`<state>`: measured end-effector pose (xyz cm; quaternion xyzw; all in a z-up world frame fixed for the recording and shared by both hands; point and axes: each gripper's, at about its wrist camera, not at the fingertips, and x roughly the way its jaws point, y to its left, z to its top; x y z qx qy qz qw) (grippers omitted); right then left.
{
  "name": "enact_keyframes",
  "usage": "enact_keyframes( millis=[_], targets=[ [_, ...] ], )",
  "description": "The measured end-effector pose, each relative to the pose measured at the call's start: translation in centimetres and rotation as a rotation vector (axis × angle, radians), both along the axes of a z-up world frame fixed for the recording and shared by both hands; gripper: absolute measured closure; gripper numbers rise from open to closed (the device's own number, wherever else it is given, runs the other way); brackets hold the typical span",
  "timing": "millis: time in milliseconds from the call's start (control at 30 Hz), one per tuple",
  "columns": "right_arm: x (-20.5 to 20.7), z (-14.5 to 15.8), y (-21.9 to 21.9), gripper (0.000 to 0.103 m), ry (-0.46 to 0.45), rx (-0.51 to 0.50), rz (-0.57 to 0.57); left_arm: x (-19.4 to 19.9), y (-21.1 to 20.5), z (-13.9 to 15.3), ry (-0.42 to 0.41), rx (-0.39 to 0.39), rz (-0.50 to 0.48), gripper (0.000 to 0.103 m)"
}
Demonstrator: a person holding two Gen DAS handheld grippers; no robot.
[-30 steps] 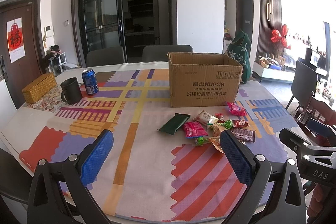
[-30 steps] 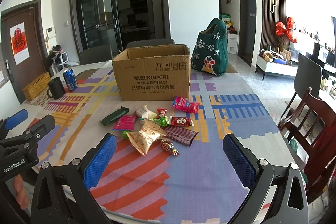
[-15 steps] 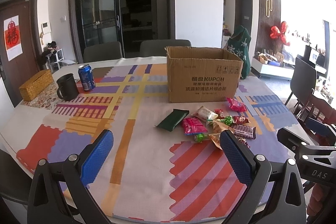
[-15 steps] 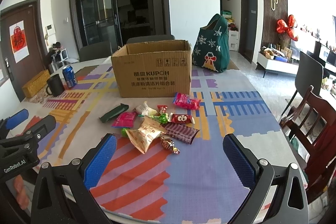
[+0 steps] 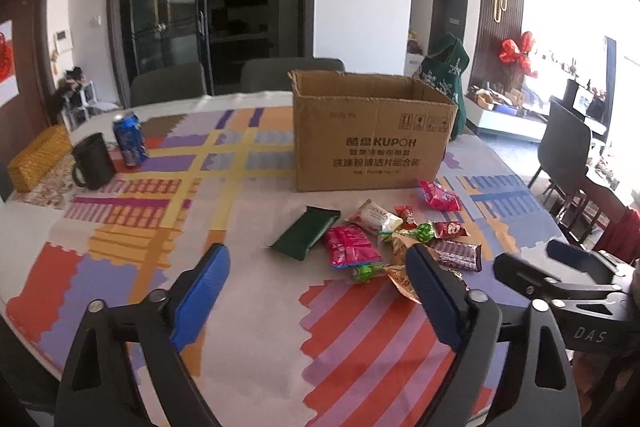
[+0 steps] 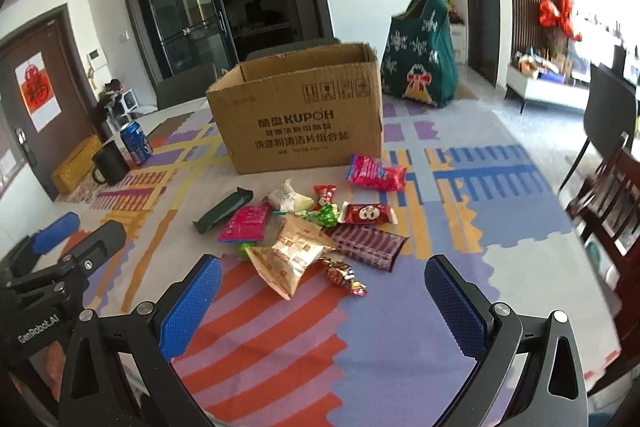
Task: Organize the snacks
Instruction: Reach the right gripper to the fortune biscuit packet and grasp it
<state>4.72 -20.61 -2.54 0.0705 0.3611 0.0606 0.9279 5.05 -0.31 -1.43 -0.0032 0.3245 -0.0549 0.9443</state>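
Several snack packets lie in a loose pile on the patterned tablecloth: a dark green packet (image 5: pixel 305 233) (image 6: pixel 223 209), a pink packet (image 5: pixel 351 246) (image 6: pixel 245 223), a gold packet (image 6: pixel 294 255), a striped maroon packet (image 6: pixel 366 242) and a magenta packet (image 6: pixel 376 173). An open cardboard box (image 5: pixel 370 137) (image 6: pixel 298 117) stands just behind them. My left gripper (image 5: pixel 318 297) is open and empty, low over the table in front of the pile. My right gripper (image 6: pixel 322 301) is open and empty, just short of the gold packet.
A black mug (image 5: pixel 93 161) (image 6: pixel 110 163), a blue can (image 5: pixel 130 139) (image 6: pixel 137 142) and a woven yellow box (image 5: pixel 36 159) stand at the far left. A green gift bag (image 6: pixel 420 49) stands beyond the box. Chairs (image 6: pixel 608 203) stand at the right table edge.
Both grippers have moved forward and lower toward the snack pile, which now looks larger and closer. Both stay open and nothing on the table has moved.
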Motion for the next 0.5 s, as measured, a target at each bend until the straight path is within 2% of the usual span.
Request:
enact_keyframes(
  millis=[167, 500],
  targets=[
    [2.4, -1.5, 0.2, 0.007, 0.072, 0.055, 0.011, 2.6, 0.1, -1.5, 0.069, -0.043, -0.056, 0.03],
    [6.4, -4.1, 1.3, 0.025, 0.185, 0.152, 0.027, 7.4, -0.3, -5.0, 0.188, -0.097, -0.182, 0.043]
  ],
)
